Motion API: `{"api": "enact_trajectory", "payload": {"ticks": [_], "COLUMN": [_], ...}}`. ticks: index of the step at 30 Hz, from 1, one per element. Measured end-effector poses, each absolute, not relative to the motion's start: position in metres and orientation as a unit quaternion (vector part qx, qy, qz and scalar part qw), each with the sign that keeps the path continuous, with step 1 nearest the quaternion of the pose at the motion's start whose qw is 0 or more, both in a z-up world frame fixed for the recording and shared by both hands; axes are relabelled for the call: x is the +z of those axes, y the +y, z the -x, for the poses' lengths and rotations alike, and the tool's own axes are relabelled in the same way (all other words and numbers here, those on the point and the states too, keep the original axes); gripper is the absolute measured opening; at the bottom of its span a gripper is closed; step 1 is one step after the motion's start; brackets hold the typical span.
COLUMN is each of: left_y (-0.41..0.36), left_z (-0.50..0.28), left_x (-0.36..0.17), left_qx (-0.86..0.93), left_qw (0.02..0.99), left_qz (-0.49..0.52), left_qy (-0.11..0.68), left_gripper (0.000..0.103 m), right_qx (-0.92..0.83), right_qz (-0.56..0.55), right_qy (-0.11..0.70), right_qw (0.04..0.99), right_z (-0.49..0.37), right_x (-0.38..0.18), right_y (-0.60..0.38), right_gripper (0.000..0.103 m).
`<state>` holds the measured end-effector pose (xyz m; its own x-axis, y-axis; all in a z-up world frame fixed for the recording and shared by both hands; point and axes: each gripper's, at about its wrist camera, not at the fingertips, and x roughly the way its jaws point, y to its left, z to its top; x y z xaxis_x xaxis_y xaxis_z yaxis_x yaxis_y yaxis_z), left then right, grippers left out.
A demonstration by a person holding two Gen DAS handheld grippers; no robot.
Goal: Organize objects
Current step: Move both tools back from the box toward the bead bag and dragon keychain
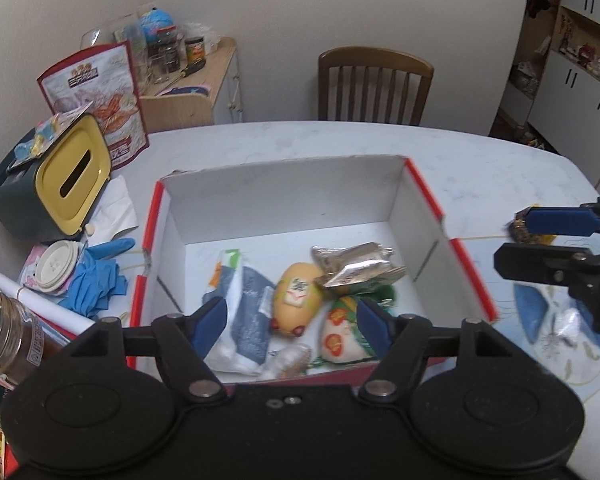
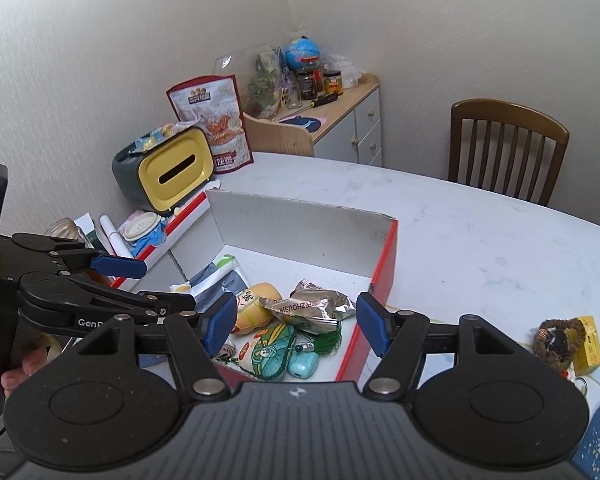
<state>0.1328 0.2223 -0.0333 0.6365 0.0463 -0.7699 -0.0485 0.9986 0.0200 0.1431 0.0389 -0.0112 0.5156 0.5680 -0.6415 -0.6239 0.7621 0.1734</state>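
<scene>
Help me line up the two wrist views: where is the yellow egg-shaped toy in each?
Left wrist: yellow egg-shaped toy lies mid-floor of the box, between the left gripper fingers.
Right wrist: toy sits low centre-left, beside the right gripper left finger.
Shared landmark: the silver foil packet just right of it.

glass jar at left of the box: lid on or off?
Off. The glass jar shows a bare threaded mouth open to the left wrist camera, no lid on it. Whether anything is inside, cannot tell.
</scene>
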Motion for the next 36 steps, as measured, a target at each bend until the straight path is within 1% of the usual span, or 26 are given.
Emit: {"api": "enact_trajectory", "payload": {"ticks": [3, 11, 16, 18, 21, 24, 26, 28, 32, 36], "left_y": [0.212, 0.184, 0.164, 0.156, 0.143, 0.129, 0.119, 0.11, 0.09, 0.069], "left_z": [-0.129, -0.124, -0.123, -0.124, -0.126, -0.127, -0.127, -0.13, -0.133, -0.138], "left_x": [-0.027, -0.014, -0.011, -0.011, -0.012, -0.012, -0.013, -0.015, -0.018, -0.022], "left_qx": [0.019, 0.005, -0.002, -0.006, -0.012, -0.018, -0.021, -0.026, -0.034, -0.04], "left_qw": [0.908, 0.915, 0.917, 0.917, 0.917, 0.918, 0.919, 0.919, 0.919, 0.918], "left_qz": [0.001, -0.001, -0.005, -0.006, -0.005, -0.009, -0.014, -0.017, -0.021, -0.021], "left_qy": [0.42, 0.404, 0.399, 0.398, 0.398, 0.396, 0.394, 0.394, 0.391, 0.393], "left_gripper": [0.073, 0.077, 0.081, 0.082, 0.085, 0.089, 0.094, 0.096, 0.102, 0.102], "right_qx": [0.341, 0.331, 0.323, 0.317, 0.304, 0.289, 0.274, 0.262, 0.231, 0.209], "right_qz": [0.031, 0.011, 0.007, 0.006, 0.006, 0.009, 0.012, 0.006, 0.006, 0.004], "right_qy": [0.35, 0.341, 0.332, 0.328, 0.323, 0.316, 0.317, 0.325, 0.326, 0.328], "right_qw": [0.872, 0.88, 0.886, 0.89, 0.896, 0.904, 0.908, 0.909, 0.917, 0.921], "right_z": [-0.138, -0.128, -0.121, -0.118, -0.115, -0.112, -0.111, -0.113, -0.115, -0.117], "right_x": [-0.008, 0.001, 0.007, 0.009, 0.009, 0.007, 0.002, -0.004, -0.011, -0.019], "right_y": [0.028, -0.007, -0.036, -0.048, -0.068, -0.091, -0.107, -0.124, -0.155, -0.183], "right_gripper": [0.07, 0.071, 0.077, 0.078, 0.079, 0.084, 0.084, 0.084, 0.085, 0.087]}}
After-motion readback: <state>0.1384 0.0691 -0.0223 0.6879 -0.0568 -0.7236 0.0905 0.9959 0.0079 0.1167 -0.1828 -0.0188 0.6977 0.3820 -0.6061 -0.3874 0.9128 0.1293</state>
